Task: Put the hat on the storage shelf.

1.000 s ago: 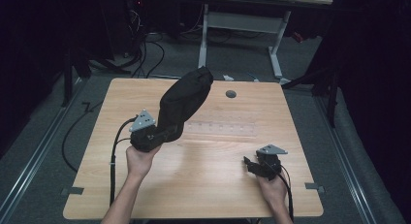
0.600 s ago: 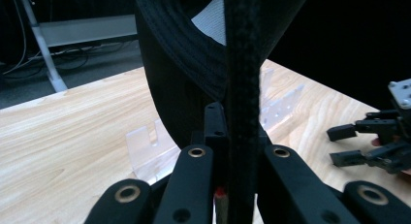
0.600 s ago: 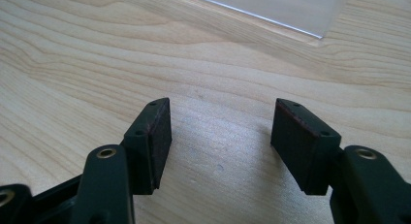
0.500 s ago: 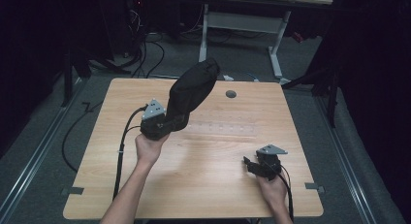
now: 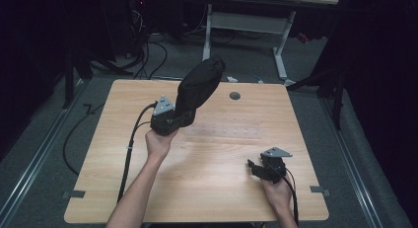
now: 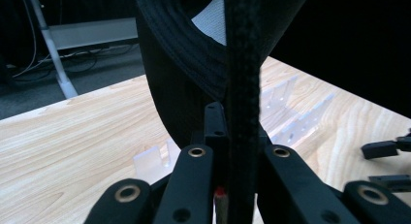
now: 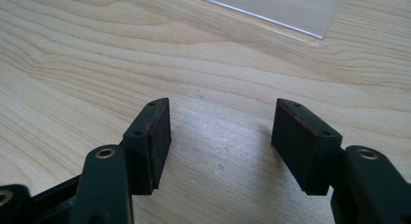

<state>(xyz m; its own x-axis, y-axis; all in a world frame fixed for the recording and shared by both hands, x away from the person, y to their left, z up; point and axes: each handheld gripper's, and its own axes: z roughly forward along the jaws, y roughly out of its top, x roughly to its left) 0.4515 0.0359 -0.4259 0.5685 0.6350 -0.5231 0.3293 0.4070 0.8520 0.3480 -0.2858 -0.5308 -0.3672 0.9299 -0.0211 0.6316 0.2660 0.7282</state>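
Gripping a black cap [image 5: 199, 87] by its edge, the left gripper [image 5: 170, 120] holds it raised above the left half of the wooden tabletop [image 5: 212, 188]; no writing is legible on it. A clear plastic rack [image 5: 224, 131] lies mid-table. Farther right, the right gripper [image 5: 266, 168] rests low, jaws spread apart and empty.

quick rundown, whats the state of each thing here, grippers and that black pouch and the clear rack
left gripper: shut on the black fabric pouch's edge, raised off the table
right gripper: open, empty, jaws low over the bare wood
black fabric pouch: lifted clear of the table, standing up tilted away from the person, mouth pinched between the left jaws
clear plastic rack: lying on the table, nothing in it
wooden table: bare apart from the rack
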